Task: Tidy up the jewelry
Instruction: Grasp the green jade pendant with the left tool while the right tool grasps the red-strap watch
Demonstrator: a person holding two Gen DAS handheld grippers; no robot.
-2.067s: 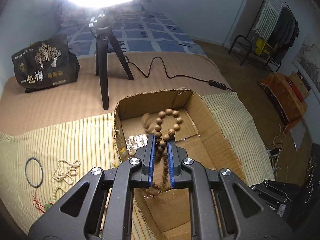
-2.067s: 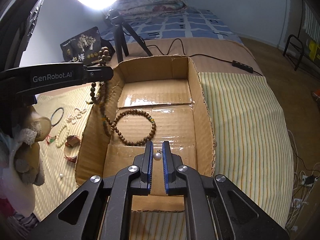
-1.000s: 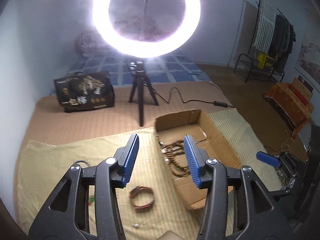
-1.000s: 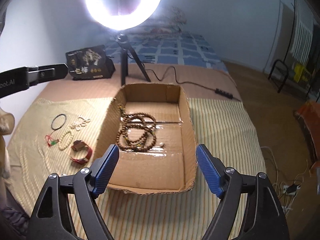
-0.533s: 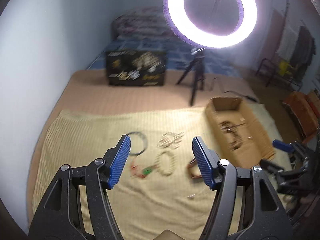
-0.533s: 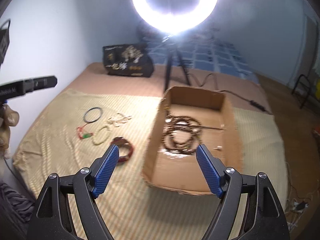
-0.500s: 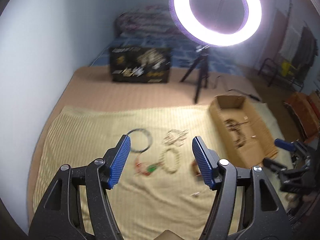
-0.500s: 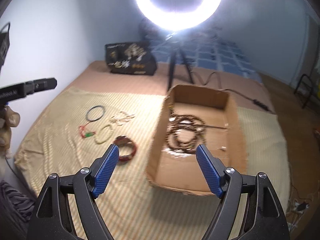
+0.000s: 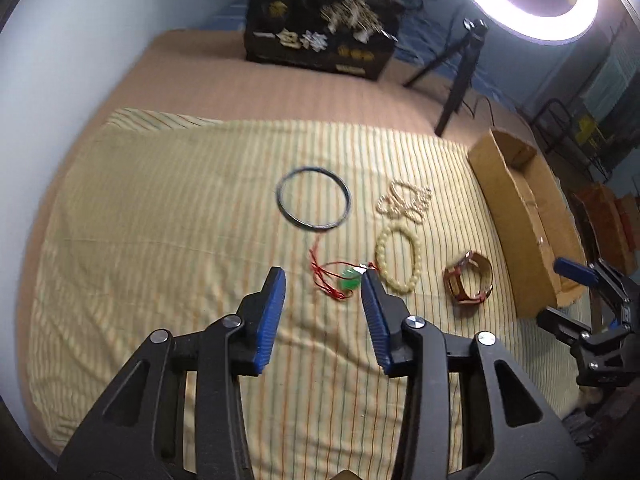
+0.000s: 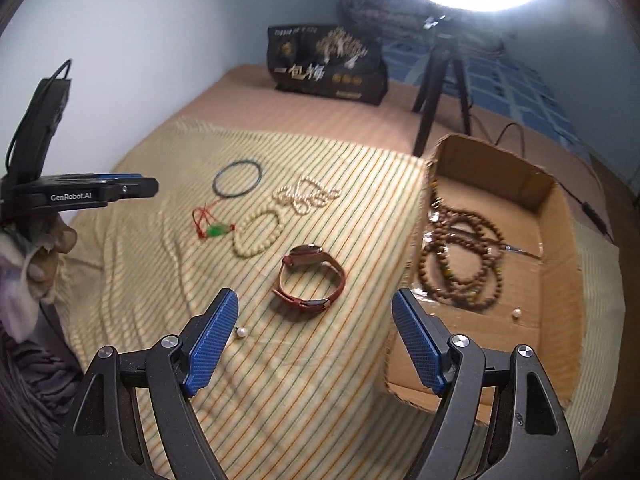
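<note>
Striped yellow cloth (image 9: 160, 208) fills more of both views than half a second ago; cameras dropped closer. Left gripper (image 9: 323, 280) spread wide, empty, above green pendant (image 9: 348, 282). Right gripper (image 10: 314, 320) spread wide, empty, above red watch (image 10: 310, 280). Five pieces plus one pearl (image 10: 241, 333) on cloth; brown beads (image 10: 460, 260) and another pearl (image 10: 517, 313) in cardboard box (image 10: 496, 168).

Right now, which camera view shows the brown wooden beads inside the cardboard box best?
The right wrist view: the brown wooden beads lie fully visible on the cardboard box floor. The left wrist view shows the box side-on, its wall hiding them.
</note>
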